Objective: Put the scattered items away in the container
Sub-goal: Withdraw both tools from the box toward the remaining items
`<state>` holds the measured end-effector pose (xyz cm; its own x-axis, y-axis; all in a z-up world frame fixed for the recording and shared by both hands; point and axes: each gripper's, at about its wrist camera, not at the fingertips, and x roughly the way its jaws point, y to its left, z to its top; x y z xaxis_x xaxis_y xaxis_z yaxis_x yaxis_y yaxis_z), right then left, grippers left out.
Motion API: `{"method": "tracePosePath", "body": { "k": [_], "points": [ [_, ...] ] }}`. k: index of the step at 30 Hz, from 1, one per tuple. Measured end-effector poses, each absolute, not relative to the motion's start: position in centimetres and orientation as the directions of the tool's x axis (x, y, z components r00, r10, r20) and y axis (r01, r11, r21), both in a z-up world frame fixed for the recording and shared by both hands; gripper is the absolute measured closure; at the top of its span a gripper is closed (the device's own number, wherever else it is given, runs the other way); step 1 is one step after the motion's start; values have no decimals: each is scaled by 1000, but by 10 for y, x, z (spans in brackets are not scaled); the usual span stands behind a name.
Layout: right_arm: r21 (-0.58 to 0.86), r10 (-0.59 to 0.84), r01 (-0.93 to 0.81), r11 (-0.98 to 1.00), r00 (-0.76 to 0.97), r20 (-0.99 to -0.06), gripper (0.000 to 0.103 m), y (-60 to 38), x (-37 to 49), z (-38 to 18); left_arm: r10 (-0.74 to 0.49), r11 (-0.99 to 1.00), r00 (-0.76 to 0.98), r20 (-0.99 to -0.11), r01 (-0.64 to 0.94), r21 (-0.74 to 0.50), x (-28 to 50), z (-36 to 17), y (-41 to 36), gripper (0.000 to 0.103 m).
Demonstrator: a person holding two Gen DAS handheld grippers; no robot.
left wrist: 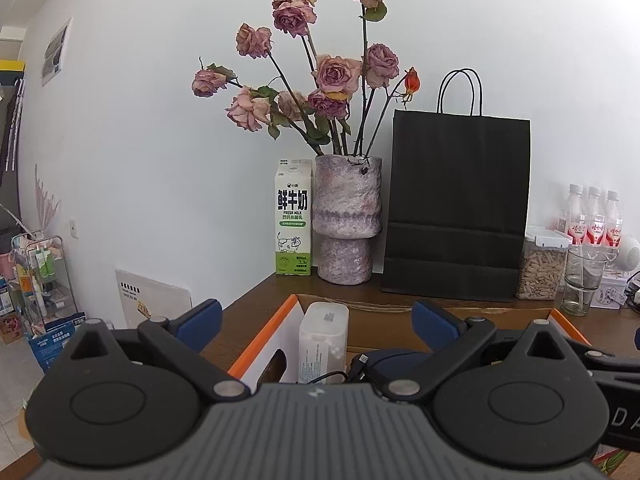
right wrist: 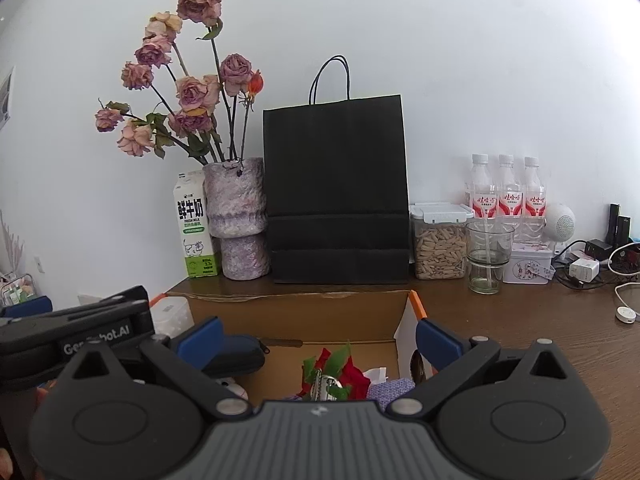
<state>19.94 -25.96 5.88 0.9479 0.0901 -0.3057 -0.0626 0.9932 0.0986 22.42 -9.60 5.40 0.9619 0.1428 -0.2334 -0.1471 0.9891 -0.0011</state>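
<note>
Both claws, left claw (left wrist: 316,326) and right claw (right wrist: 318,342), are hanging spread wide and empty over the cardboard box (right wrist: 304,312) at 6 o'clock on the table (right wrist: 520,320), items already lying inside, apparently just dropped.

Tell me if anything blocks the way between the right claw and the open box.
Nothing visible does. The right claw is open and empty, hovering over the box, whose top is uncovered. A dark pouch and red flower already lie inside. The left claw is beside it, not between.
</note>
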Motion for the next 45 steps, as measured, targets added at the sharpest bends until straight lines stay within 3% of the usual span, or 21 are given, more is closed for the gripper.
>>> {"method": "tracePosePath", "body": {
  "k": [27,45],
  "points": [
    [113,92,-58,992,942,-323,0,-262,193,60,146,989,958,-246,-151,-1,221,52,-100,0],
    [92,121,-100,991,955,-272,0,-262,138,92,98,994,967,-234,-106,-21,173,80,-90,0]
  ]
}}
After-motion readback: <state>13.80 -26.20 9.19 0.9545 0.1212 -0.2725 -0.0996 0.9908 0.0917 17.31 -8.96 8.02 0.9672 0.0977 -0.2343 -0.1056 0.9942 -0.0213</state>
